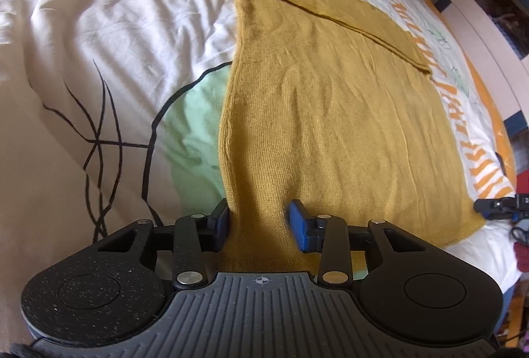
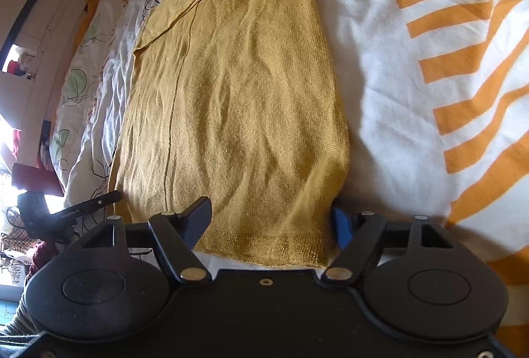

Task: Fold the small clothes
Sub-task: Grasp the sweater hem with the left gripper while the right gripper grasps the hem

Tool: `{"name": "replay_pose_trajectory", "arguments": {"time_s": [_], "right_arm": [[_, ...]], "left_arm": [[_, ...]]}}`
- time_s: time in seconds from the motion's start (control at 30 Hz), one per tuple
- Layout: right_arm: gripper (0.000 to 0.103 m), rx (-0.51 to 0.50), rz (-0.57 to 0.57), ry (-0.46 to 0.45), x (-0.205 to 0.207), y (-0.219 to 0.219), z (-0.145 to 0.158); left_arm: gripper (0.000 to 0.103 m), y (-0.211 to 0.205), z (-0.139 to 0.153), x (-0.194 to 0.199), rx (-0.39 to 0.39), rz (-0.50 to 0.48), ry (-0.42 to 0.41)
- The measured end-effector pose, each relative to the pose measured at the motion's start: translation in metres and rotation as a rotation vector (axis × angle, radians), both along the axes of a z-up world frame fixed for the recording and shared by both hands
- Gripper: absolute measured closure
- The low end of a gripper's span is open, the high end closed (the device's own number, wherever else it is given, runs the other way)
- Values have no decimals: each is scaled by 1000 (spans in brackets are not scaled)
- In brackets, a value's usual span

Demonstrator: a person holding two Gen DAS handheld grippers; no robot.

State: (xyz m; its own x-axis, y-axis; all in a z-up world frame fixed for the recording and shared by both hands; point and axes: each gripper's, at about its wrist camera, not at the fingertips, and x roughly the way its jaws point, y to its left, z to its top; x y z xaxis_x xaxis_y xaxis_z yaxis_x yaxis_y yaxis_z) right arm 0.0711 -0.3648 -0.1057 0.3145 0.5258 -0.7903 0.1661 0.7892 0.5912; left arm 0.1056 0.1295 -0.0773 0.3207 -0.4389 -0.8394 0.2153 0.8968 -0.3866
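Mustard knit garment [image 1: 330, 113] [image 2: 238, 100], spread flat lengthwise on the duvet [image 1: 99, 27] [image 2: 396, 67]; far sleeve folded across.

matt mustard knit garment [image 1: 330, 113], creased cotton-looking duvet [image 1: 99, 27], seemingly speckled matt plastic left gripper [image 1: 258, 227]

The mustard garment [image 1: 330, 113] lay flat on the bedcover [image 1: 99, 27], and wide bare bedcover stayed free on both of its long sides. Its near hem filled the gap of the left gripper [image 1: 259, 222] and the right gripper [image 2: 274, 219], both with fingers spread. Furniture [image 2: 39, 11] bounded one side.
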Motion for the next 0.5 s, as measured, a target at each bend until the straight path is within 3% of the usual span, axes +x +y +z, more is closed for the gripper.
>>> {"name": "replay_pose_trajectory", "arguments": {"time_s": [0.17,0.33,0.4,0.5], "right_arm": [[26,3,-2,13,3,1,-2],[26,4,-2,13,3,1,-3],[26,3,-2,13,3,1,-3],[26,-2,0,15,2,1,-3]], "left_arm": [[69,8,1,-2,-36,27,-2],[82,14,1,-2,-72,58,-2],[89,15,1,-3,-73,70,-4],[90,15,-2,-2,-37,87,17]]}}
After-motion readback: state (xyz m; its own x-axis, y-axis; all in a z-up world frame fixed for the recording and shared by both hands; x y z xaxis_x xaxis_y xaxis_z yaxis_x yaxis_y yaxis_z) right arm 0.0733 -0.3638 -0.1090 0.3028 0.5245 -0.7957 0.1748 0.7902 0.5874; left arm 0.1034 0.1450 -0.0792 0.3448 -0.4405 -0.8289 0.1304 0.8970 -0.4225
